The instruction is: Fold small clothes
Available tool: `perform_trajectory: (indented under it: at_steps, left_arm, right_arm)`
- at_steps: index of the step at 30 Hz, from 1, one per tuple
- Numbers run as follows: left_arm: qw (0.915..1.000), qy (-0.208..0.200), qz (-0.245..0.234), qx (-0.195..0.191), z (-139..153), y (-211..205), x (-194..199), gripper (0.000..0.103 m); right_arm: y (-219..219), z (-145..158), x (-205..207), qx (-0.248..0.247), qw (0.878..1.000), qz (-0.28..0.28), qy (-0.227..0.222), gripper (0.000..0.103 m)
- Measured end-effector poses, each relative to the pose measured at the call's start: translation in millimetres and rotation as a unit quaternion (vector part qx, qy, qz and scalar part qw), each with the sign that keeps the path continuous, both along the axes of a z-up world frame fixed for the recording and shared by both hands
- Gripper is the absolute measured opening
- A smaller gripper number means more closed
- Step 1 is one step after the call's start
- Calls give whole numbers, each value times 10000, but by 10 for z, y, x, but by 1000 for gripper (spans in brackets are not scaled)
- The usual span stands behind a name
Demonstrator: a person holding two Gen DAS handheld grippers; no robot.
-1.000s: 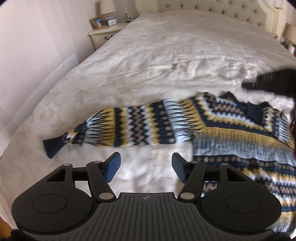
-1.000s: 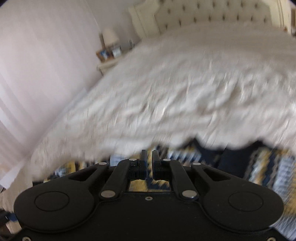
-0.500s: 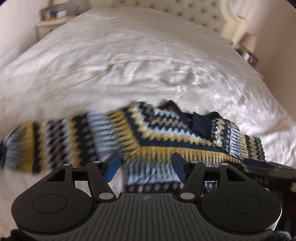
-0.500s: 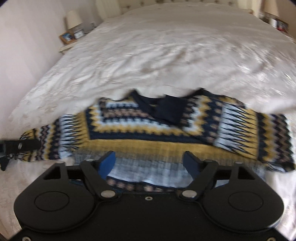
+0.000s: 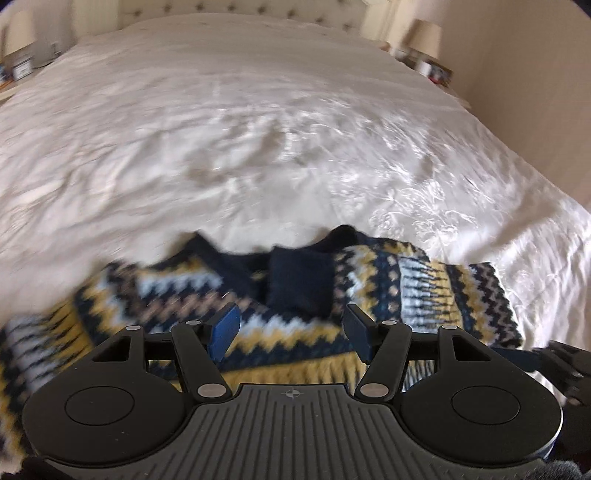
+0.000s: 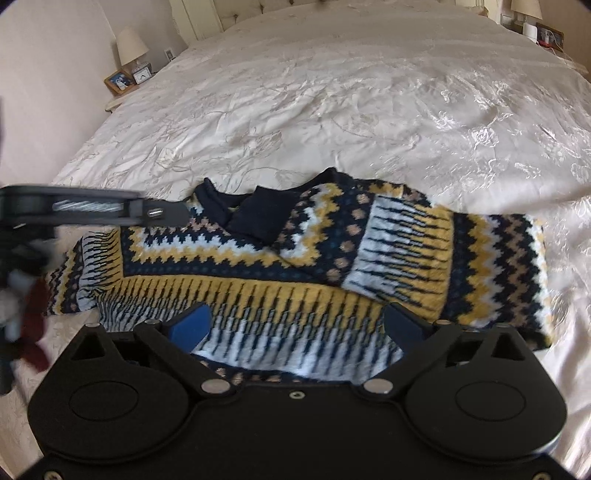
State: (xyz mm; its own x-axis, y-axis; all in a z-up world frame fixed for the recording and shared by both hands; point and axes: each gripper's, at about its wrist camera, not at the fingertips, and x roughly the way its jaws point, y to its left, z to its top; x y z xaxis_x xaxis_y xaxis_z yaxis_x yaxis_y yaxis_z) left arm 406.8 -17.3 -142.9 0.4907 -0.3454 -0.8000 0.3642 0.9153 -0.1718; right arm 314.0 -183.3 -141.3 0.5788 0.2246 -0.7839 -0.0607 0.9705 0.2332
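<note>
A knitted sweater (image 6: 295,266) in navy, yellow and white zigzags lies flat on the bed. Its right sleeve (image 6: 406,251) is folded back across the chest, with the navy cuff (image 6: 262,214) resting at the neckline. My right gripper (image 6: 297,325) hovers over the sweater's lower body; its jaws are opening wide and nothing is between them. My left gripper (image 5: 291,325) hangs open over the chest just below the cuff (image 5: 299,280), holding nothing. Each gripper shows at the edge of the other's view, the left gripper (image 6: 92,210) blurred.
The white embroidered bedspread (image 6: 332,110) stretches far behind the sweater up to a tufted headboard (image 5: 240,7). A nightstand with a lamp (image 6: 131,46), photo frame and clock stands at the left; another lamp (image 5: 424,37) is at the right by the wall.
The right gripper's jaws went from shut to wide open, and it dropped toward the sweater. The left gripper swung from over the stretched left sleeve to over the chest.
</note>
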Motion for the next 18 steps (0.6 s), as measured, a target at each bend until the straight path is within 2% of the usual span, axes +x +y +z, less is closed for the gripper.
perform_trajectory:
  at_steps: [3,11,15,17,18]
  left_arm:
    - [9997,21,-165,152,-146,-196,209,60]
    - [9976,403,-353,428,-577,-461,768,60]
    - [9960,655,-466,395,-737,-503,896,60]
    - [9964,574,-520,357,-736,-525,895,56]
    - [9969,507,-477,355,-720,-532,890,48]
  right_arm:
    - [-110,-36,29,31,10000,26,-7,101]
    - [-275,-163,117,276,9996,-9,83,101]
    - [-321,-212,179,343,9994,-55,90,101]
    - [-342,-234,211,369,9992,-99,101,101]
    - [-349,-246,223,375,9992,-120,106,101]
